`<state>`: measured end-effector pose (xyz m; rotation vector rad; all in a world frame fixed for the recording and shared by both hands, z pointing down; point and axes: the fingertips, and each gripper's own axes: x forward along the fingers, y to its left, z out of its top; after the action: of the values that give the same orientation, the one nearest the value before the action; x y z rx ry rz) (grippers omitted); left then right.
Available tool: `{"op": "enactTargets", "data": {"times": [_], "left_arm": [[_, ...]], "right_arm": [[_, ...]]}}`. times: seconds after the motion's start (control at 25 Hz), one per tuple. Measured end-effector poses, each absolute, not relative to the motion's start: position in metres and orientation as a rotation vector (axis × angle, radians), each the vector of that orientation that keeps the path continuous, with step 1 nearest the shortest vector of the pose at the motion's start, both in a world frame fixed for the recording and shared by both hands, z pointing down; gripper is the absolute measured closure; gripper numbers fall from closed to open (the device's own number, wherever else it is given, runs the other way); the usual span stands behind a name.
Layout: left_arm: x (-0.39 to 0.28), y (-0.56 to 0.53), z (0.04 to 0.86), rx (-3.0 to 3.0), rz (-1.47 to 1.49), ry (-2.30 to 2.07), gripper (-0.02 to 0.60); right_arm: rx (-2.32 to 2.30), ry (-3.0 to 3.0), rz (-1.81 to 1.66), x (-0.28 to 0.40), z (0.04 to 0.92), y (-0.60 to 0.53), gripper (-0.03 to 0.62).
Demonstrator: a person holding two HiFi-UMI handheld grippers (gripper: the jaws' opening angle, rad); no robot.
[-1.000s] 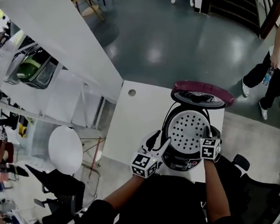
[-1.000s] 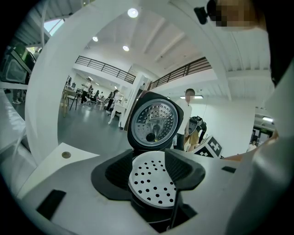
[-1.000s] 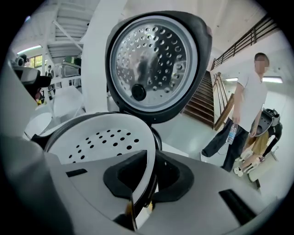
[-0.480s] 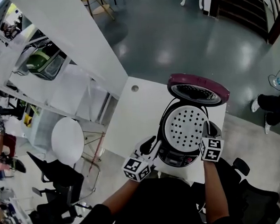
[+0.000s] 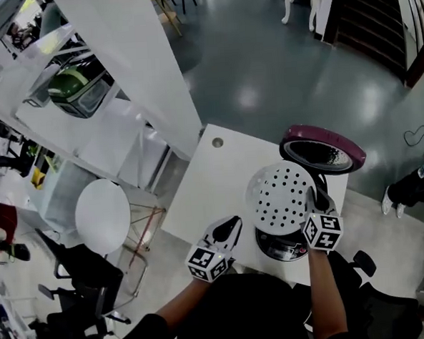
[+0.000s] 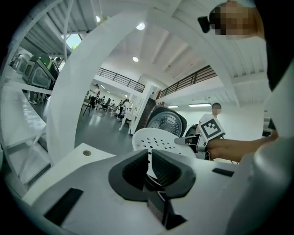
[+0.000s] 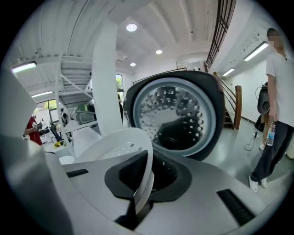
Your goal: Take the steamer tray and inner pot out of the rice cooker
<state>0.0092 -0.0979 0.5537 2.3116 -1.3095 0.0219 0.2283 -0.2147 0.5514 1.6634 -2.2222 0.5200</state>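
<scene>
One rice cooker [image 5: 281, 245] stands on the white desk [image 5: 213, 186], its single maroon lid [image 5: 324, 150] open at 1 o'clock of the body. One perforated white steamer tray [image 5: 284, 196] sits above the cooker mouth and hides the inside from the head view. The right tongs [image 5: 316, 198] pinch its rim at 4 o'clock. The left tongs [image 5: 232, 225], at 8 o'clock of the tray, have just been closing and are pressed together on nothing. One desk hole [image 5: 217, 142] lies at 11 o'clock. Off the desk: one round white stool [image 5: 103, 220] at 9 o'clock, one bystander [image 5: 413, 181] at 3 o'clock.
</scene>
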Motion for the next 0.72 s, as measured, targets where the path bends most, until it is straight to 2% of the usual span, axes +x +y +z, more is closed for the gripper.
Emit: {"op": "enactTargets", "data": {"times": [0.36, 0.72], "left_arm": [[-0.118, -0.088, 0.567, 2.264, -0.004, -1.323, 0.566], [-0.228, -0.095, 0.565, 2.25, -0.097, -1.367, 0.566]], "right_arm": [[1.498, -2.275, 0.553, 0.068, 0.573, -0.229, 0.574], [1.329, -2.232, 0.545, -0.051, 0.649, -0.244, 0.574]]}}
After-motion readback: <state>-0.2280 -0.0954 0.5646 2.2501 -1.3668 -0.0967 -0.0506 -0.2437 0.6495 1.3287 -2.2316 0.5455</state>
